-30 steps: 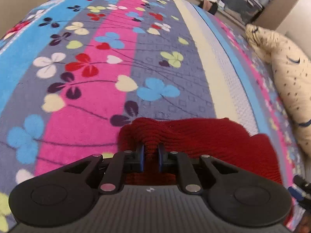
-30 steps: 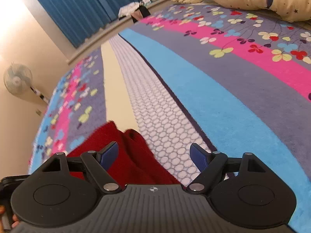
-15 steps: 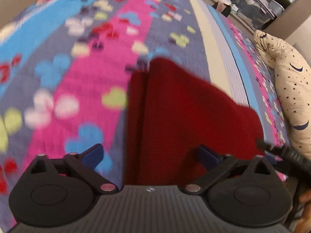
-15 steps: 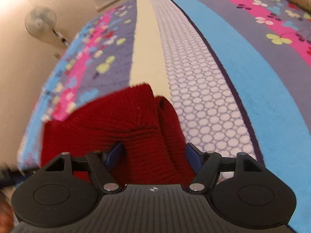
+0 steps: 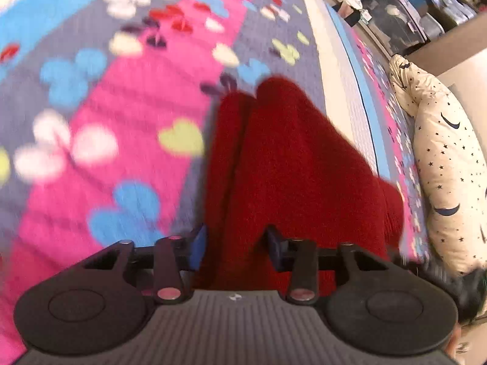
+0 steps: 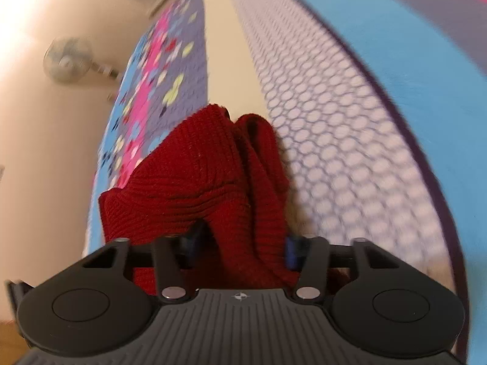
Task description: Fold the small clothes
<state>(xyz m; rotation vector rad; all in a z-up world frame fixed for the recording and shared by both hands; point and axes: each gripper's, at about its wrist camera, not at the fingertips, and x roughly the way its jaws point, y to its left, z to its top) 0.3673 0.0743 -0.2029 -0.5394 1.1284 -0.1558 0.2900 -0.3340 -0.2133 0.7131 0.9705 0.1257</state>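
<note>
A dark red knitted garment (image 5: 289,164) lies folded on the striped, flowered bedspread (image 5: 100,140). It also shows in the right wrist view (image 6: 194,176), bunched into ridges. My left gripper (image 5: 236,248) is over the garment's near edge, its jaws partly open with red fabric between them. My right gripper (image 6: 242,248) is at the other near edge, jaws partly open around a fold of the garment. The frames are blurred by motion.
A cream pillow with stars and moons (image 5: 447,158) lies along the bed's right side. Storage boxes (image 5: 404,15) stand beyond the bed's far end. A standing fan (image 6: 68,59) is by the wall to the left of the bed.
My left gripper let go of the garment, opened wide, and has now narrowed over its edge. My right gripper moved down onto the garment and its jaws have narrowed around a fold.
</note>
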